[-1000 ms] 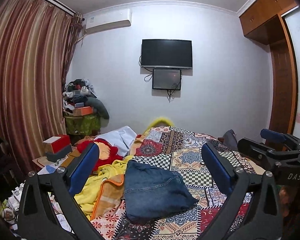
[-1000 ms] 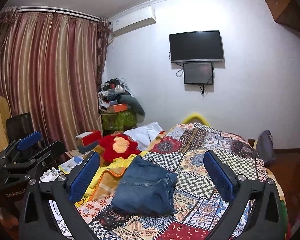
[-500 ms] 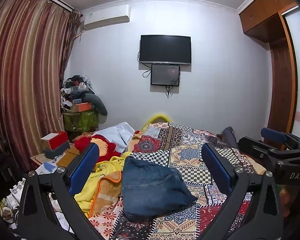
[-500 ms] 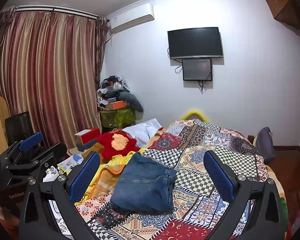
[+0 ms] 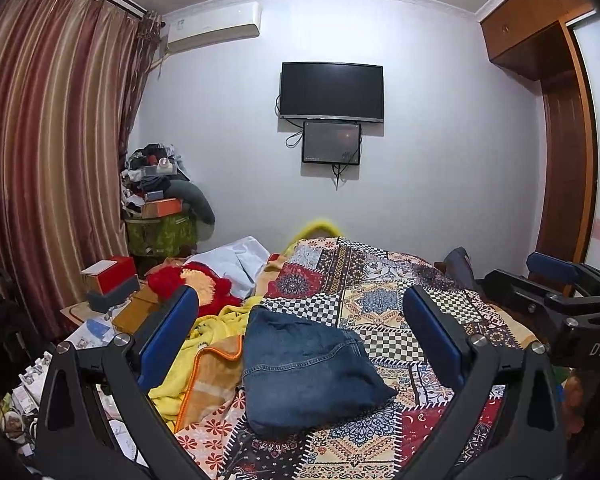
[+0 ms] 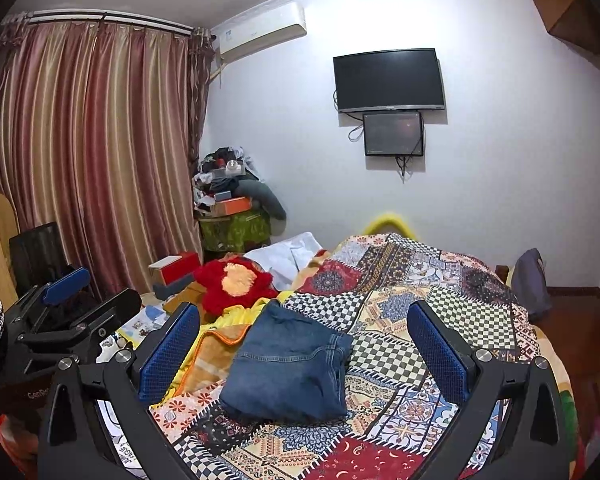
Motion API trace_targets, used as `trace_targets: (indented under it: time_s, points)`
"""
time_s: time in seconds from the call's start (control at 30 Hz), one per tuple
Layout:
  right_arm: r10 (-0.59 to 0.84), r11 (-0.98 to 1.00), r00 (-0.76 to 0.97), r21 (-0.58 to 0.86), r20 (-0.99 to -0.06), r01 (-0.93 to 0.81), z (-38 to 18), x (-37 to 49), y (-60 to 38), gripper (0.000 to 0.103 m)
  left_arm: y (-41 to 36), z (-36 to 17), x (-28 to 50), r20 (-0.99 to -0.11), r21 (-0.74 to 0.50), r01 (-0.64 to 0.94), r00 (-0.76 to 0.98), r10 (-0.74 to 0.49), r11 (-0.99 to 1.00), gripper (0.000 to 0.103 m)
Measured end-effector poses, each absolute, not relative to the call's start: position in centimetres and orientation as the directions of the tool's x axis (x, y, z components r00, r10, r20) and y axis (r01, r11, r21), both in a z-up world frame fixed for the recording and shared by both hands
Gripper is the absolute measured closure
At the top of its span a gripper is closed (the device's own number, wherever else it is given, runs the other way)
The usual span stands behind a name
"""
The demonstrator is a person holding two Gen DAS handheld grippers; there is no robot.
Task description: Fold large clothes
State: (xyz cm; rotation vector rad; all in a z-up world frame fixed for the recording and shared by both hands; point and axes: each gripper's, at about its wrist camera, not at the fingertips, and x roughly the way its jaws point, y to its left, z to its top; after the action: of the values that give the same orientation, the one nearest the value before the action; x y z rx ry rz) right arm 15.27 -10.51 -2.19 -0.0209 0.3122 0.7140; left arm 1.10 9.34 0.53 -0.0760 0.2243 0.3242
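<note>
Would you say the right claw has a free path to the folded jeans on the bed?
Probably yes: the right claw is open and empty, and the folded jeans lie directly ahead on the patchwork quilt with nothing between.

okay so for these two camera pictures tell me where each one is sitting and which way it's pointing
Left wrist: on the left gripper, above the near end of the bed, facing the TV wall; its open blue fingers frame the folded jeans, and the right gripper shows at the right edge.
Right wrist: on the right gripper, beside it, facing the same way; open fingers frame the jeans, the left gripper at left.
Shared: jeans, patchwork bedspread, TV, curtains.
</note>
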Motion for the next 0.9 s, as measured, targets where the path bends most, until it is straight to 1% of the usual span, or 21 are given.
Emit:
trace_targets:
  time_s: [0.9]
  points:
    - [0.646,0.754,0.708,0.091,-0.284,-0.651,-2.2,15.2,-10.4,0.000,8.9,-0.5,1.6,-0.241,-0.068,-0.312,0.927,0.288,0.948,0.000]
